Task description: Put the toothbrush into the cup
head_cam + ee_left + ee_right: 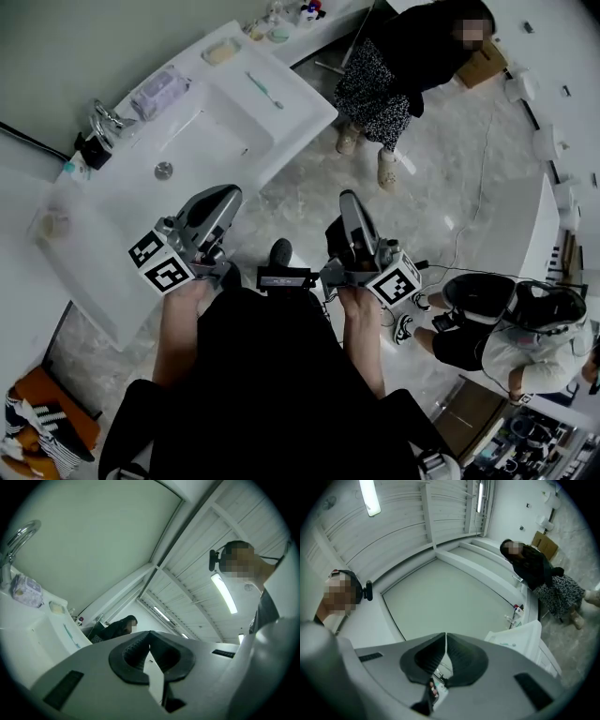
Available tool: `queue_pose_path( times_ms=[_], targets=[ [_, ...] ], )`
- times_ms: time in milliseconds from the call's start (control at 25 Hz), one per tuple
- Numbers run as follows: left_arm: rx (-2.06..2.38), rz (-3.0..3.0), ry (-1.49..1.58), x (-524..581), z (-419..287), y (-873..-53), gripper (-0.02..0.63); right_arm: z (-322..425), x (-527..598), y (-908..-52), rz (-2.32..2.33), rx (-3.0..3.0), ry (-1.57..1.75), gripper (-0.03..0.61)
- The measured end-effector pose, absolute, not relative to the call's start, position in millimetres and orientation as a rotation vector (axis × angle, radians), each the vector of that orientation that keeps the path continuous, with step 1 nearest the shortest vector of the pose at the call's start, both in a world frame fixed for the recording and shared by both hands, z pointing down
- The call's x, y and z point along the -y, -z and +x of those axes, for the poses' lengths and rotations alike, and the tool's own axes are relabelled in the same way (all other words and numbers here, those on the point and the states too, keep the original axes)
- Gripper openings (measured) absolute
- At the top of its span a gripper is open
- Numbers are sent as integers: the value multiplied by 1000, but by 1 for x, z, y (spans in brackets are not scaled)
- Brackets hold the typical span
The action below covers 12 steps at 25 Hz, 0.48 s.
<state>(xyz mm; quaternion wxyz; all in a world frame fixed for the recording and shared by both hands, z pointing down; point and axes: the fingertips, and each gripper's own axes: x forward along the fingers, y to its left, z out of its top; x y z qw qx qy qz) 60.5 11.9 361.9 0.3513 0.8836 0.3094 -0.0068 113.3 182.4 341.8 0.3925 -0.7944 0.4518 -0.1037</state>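
two claws, left (223, 195) and right (349, 201), both pressed together and empty. toothbrush (265, 90) lies flat on the tabletop (300, 110), 2 o'clock of the basin (216, 131), well apart from both. likely risk: a shallow pinch skids the thin handle into the basin or off the edge.

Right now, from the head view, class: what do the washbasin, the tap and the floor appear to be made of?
Washbasin: glossy white, likely ceramic or moulded resin; smooth, seamless surface. Tap: polished metal, probably chrome; bright reflections. Floor: marble or marble-look tile; grey veining, slight sheen.
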Motion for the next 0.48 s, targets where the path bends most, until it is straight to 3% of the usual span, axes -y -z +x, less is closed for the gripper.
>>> queue_pose_path(
  times_ms=[480],
  targets=[
    [-738,2465,-14,-59,132,-343,9,210,-217,-338,-1878,-1225,250,0]
  ],
)
